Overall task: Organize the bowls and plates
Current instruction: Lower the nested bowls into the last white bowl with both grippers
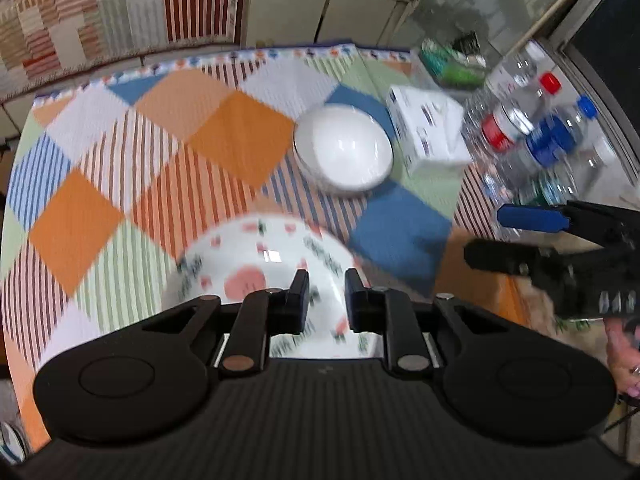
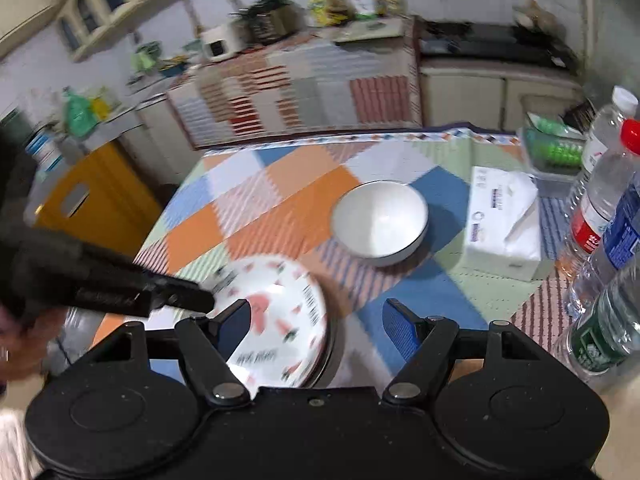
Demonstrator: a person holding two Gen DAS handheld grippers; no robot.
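Left hand-held gripper (image 1: 327,300) slightly parted over glossy patterned plate (image 1: 256,276), right hand-held gripper (image 2: 316,324) spread, round white bowl (image 2: 380,222), checked tablecloth (image 1: 160,160).

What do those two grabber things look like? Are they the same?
Nearly. Both are black plastic, with two round discs on a ribbed body and flat bars hinged by silvery and coppery rivets. The left gripper has stubby black fingers. The right gripper has blue textured pads on its fingers. No cables or sleeves show; a ring sits on a hand at the edge.
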